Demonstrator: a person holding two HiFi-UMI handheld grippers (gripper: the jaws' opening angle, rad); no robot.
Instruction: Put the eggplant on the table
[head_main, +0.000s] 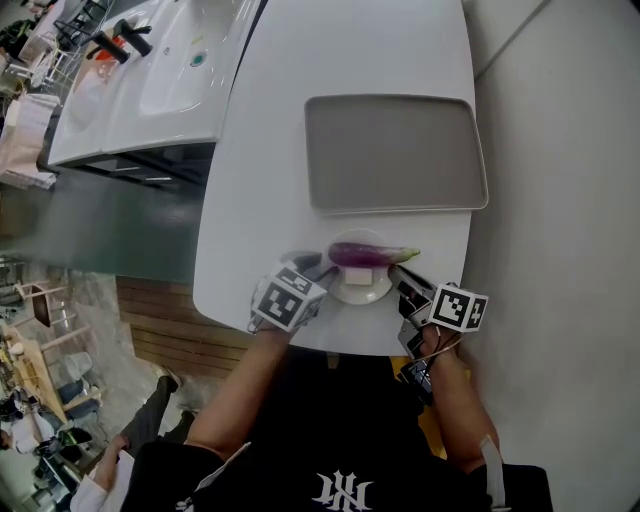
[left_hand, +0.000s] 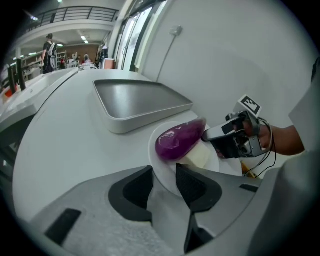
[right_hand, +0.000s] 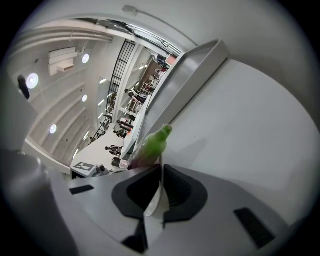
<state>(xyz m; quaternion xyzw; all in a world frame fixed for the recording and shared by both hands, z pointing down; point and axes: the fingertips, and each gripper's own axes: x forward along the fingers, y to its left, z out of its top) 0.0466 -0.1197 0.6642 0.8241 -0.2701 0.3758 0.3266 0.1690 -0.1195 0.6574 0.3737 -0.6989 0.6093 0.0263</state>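
One purple eggplant (head_main: 365, 254), one small white plate (head_main: 352, 292) and one pale block (head_main: 358, 276) were counted. One grey tray (head_main: 395, 152) and one white table (head_main: 260, 200) were seen too. Two grippers were counted, the left gripper (head_main: 318, 270) and the right gripper (head_main: 395, 272).

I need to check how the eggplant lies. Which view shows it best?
The left gripper view: the eggplant shows close and nearly whole, lying on the small plate. The head view shows it small, from above; the right gripper view shows mainly its green stem.
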